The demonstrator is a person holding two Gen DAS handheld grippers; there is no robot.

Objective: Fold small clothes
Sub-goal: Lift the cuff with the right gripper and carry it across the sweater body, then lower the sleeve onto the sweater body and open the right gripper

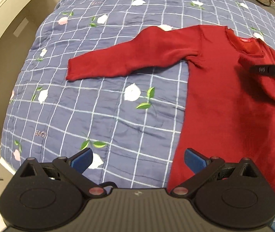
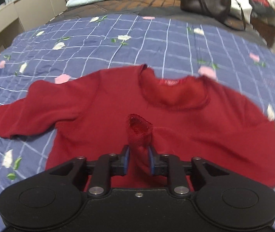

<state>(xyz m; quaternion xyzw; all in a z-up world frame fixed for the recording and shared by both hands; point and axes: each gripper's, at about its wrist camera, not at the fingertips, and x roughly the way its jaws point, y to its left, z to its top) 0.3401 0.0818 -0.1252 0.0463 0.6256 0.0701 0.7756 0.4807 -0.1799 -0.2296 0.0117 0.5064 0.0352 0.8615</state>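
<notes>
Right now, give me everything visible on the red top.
The red top is a small long-sleeved knit with a round neckline and a red neck label. It lies flat, front up, on the blue checked quilt. One sleeve is spread sideways; the right gripper pinches the other sleeve's cuff over the chest. The left gripper hovers open by the hem.

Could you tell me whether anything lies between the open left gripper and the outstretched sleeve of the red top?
Nothing visible does: only bare quilt lies between the left gripper and the sleeve.
</notes>
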